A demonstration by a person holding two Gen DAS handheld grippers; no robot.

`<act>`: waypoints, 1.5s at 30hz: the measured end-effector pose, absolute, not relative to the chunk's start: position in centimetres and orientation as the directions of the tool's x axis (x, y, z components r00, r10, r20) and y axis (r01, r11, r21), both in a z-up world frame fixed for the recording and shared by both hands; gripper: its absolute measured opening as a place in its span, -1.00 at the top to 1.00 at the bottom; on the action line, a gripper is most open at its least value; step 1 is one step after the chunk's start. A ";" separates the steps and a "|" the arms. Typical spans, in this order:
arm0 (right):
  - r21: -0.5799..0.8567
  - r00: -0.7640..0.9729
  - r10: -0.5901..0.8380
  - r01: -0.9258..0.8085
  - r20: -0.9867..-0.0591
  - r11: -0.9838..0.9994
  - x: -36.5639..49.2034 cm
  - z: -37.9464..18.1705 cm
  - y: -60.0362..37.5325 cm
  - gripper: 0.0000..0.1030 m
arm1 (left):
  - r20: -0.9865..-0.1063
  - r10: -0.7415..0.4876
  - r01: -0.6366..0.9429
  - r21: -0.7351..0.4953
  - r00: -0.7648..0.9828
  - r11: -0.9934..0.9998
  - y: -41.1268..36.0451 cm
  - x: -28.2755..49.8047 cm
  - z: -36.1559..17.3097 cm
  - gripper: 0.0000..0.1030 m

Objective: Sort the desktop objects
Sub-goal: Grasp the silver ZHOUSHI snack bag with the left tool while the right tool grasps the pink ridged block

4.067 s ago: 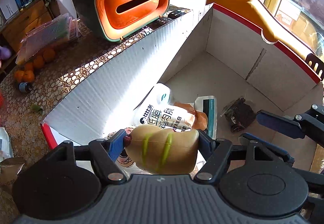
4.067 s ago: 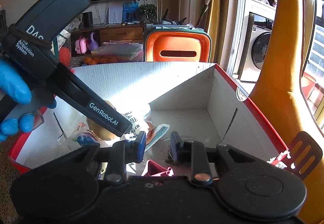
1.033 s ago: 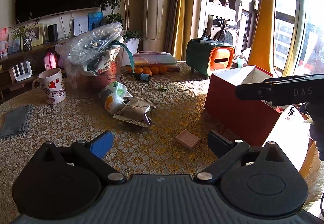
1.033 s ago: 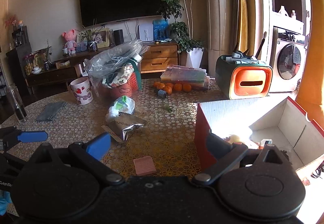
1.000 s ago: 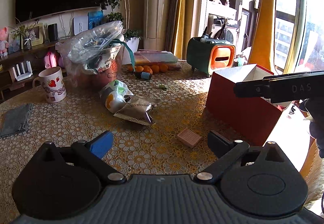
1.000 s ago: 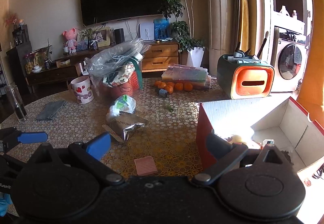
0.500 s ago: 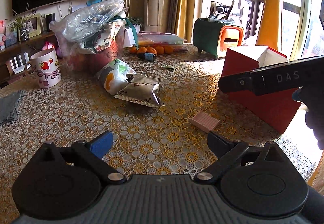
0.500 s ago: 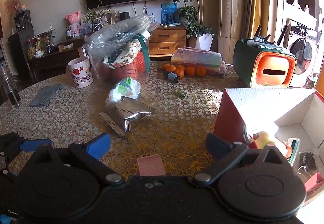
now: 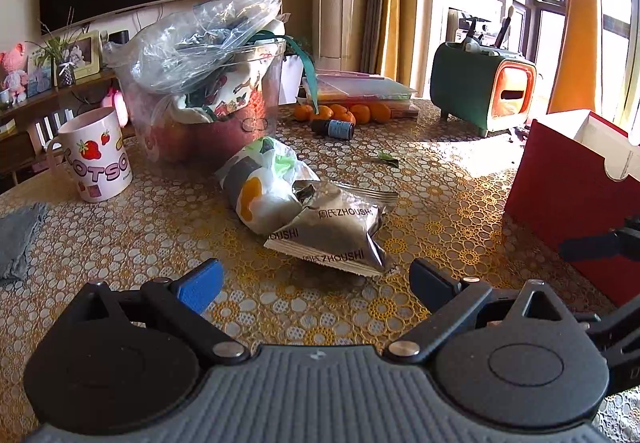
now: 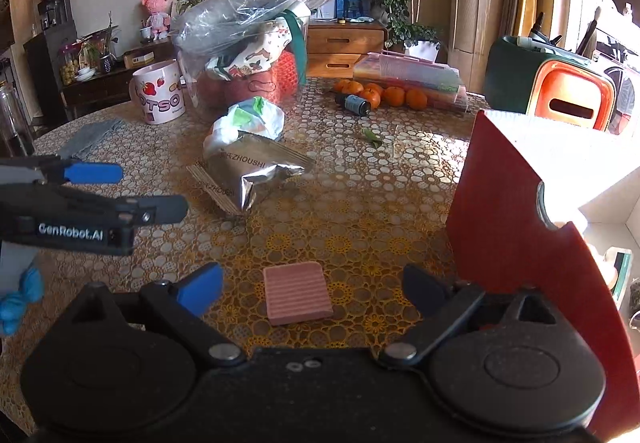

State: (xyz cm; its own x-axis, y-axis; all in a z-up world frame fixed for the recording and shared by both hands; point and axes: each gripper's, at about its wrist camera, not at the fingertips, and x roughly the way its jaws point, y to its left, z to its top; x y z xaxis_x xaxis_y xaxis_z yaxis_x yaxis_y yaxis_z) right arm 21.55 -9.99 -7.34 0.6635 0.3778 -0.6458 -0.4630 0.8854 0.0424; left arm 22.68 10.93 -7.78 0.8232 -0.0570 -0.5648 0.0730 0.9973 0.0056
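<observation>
Between the spread fingers of the right tool (image 10: 312, 289) lay a small pink block (image 10: 297, 298), flat on the table (image 10: 360, 211). That tool was wide open and held nothing, and its fingers did not touch the block. Just to its right stood the red box (image 10: 516, 243), with its white inside in the sun and a few things down in the far corner.

On the other side, the left tool (image 9: 316, 285) was wide open too, and it held nothing. It hung low over the table's yellow lace cloth. A silver snack bag (image 9: 336, 239) lay just past its fingers, not touching them. A white wrapped pack (image 9: 260, 187) with an orange spot leaned against the far side of the bag.

Farther back, a pink mug (image 9: 98, 159) with strawberries stood on the left. Next to it was a big clear tub (image 9: 208, 99) stuffed with cloth and a plastic bag. Behind that, some oranges (image 9: 344, 113) and a small dark bottle (image 9: 334, 129) lay on the table near a flat stack of clear folders. A green and orange holder (image 9: 484, 99) stood on the far right of the table.
</observation>
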 end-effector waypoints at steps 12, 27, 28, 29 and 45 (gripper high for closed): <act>0.023 0.645 0.375 -0.485 -0.666 0.874 21.0 -9.8 -9.0 -0.54 | -0.547 -0.037 0.099 0.085 0.836 0.991 8.8 27.5 -9.2 -0.94; 0.013 0.657 0.369 -0.480 -0.657 0.877 20.9 -10.4 -8.9 -0.36 | -0.574 -0.025 0.117 0.124 0.818 0.985 7.3 29.9 -11.0 -0.78; 0.009 0.660 0.368 -0.480 -0.655 0.877 20.8 -10.4 -8.8 -0.36 | -0.577 -0.020 0.111 0.123 0.816 0.986 7.4 30.0 -11.0 -0.74; 0.007 0.663 0.366 -0.478 -0.653 0.878 20.8 -10.4 -8.8 -0.36 | -0.583 -0.014 0.103 0.120 0.813 0.987 7.5 30.2 -11.1 -0.67; -0.010 0.688 0.369 -0.480 -0.624 0.877 20.6 -10.4 -8.5 0.23 | -0.577 0.016 0.077 0.136 0.816 0.988 7.5 30.1 -11.0 -0.08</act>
State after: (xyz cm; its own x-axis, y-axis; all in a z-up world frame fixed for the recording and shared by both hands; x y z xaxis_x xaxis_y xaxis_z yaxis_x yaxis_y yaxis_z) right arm 20.59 -8.49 -10.44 0.6884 0.3690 -0.6244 -0.4797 0.8774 -0.0104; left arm 30.11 7.55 -11.02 0.8164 0.0159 -0.5773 0.0772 0.9877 0.1363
